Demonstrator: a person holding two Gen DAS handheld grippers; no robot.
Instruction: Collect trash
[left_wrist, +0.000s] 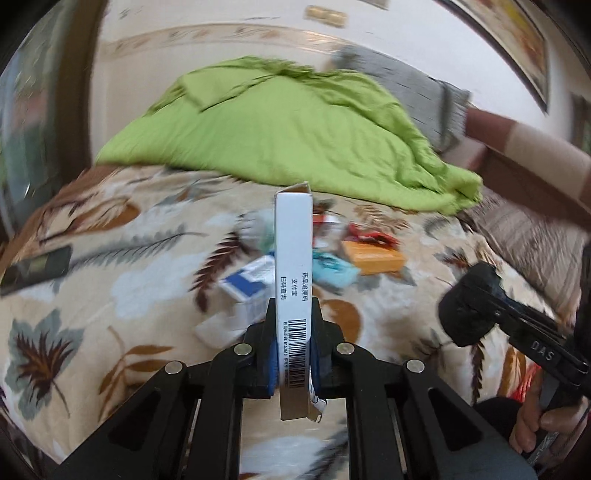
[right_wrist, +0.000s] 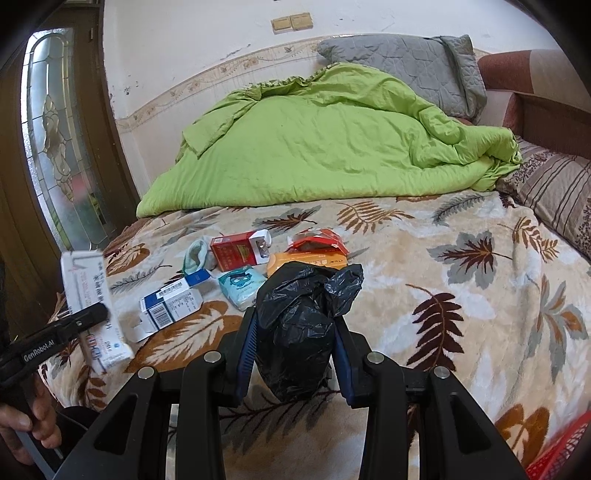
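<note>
**Bed with scattered packaging; both tongs loaded**

1. Bed (right_wrist: 424, 240): plush blanket, cream pile printed with brown and grey leaves, filling the right wrist view.
2. Quilt (right_wrist: 314, 140): lime green, rumpled cotton, heaped at 12 o'clock; a grey quilted pillow (right_wrist: 413, 70) behind it.
3. Black plastic bag (right_wrist: 299, 332): crinkled glossy film, bunched to a lump, clamped between the blue pads of the right tongs (right_wrist: 295, 354), which point down at the bed.
4. White carton (left_wrist: 293, 280): flat rectangular card, barcode and printed text on its narrow edge, standing upright, pinched tight in the left tongs (left_wrist: 293, 354); its top flap is open. From the right wrist camera it shows at 9 o'clock, lifted clear of the bed.
5. Trash pile, centre of bed: red box (right_wrist: 236, 253), orange box (right_wrist: 306, 262), blue-and-white carton (right_wrist: 170, 306), red foil wrapper (right_wrist: 319, 238), pale blue tissue pack (right_wrist: 240, 284).
6. Hand (right_wrist: 26, 428): fingers wrapped round the left handle, at 8 o'clock.
</note>
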